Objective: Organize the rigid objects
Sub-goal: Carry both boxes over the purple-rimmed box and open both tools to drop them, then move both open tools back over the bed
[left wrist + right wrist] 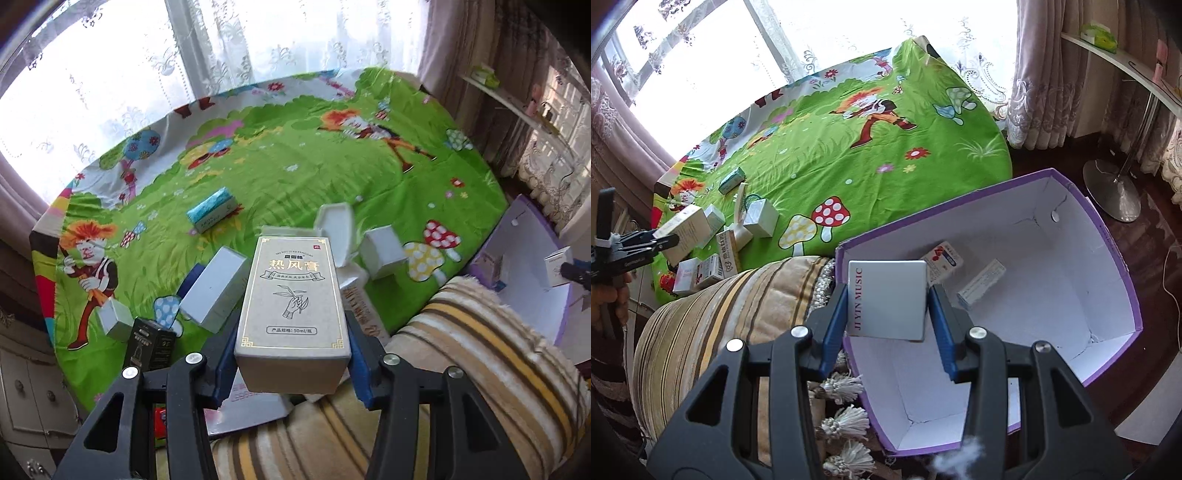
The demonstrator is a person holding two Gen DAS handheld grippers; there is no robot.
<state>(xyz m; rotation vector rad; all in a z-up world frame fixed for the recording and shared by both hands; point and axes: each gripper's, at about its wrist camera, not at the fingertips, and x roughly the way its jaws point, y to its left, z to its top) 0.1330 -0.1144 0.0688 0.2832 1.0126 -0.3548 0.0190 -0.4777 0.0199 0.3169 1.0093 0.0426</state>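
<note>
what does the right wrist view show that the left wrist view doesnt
Only the right wrist view: the right gripper shut on a grey JI YIN MUSIC box, held over the purple bin, whose white inside holds two small cartons.

Only the left wrist view: the printed front of the beige box, and a black box at the bed's near edge.

Both: the left gripper shut on the beige box, the green cartoon sheet, the teal box, the striped cushion.
</note>
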